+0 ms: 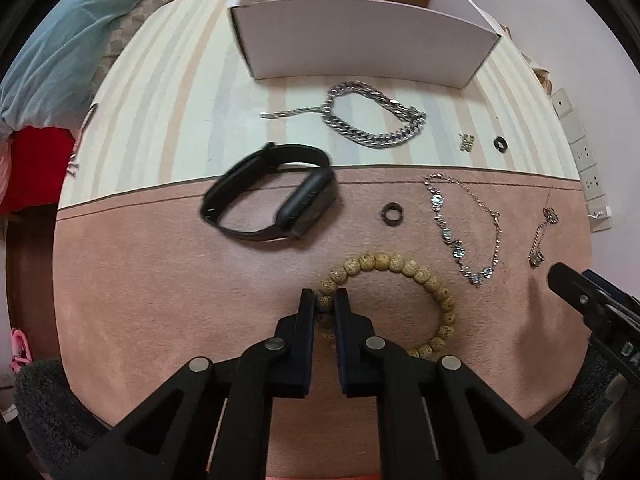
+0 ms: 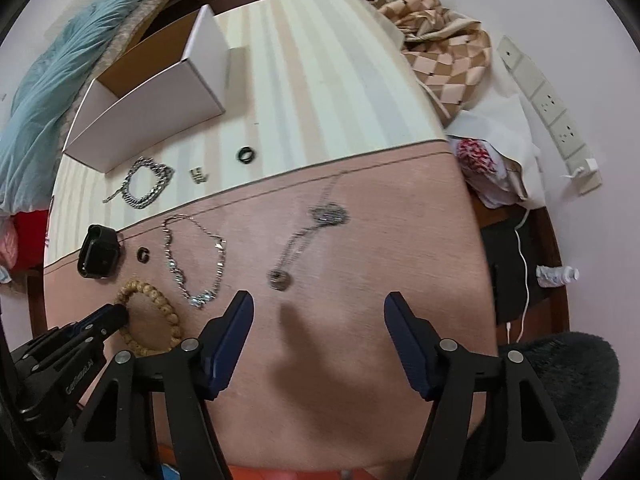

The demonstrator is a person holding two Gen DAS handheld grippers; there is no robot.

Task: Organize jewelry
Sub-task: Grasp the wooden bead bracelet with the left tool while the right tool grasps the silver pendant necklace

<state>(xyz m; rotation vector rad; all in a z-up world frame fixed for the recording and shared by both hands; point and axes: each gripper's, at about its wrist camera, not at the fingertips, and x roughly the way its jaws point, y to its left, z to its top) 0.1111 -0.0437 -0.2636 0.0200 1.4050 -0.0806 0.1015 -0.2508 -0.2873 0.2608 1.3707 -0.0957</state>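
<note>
The left claw point(image 1: 325, 300) pinches the bead bracelet point(image 1: 400, 265), hiding its near beads; the right claw point(image 2: 319, 303) hangs spread over the blurred pendant necklace point(image 2: 304, 236).

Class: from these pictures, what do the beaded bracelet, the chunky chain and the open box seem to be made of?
Round tan beaded bracelet: probably wood or seed, matt, speckled and pitted.
Chunky silver curb-link chain: likely metal, with bright glints on its links.
Open white rectangular box: cardboard by its look, with a matt white outside, a brown inside and folded walls.
</note>
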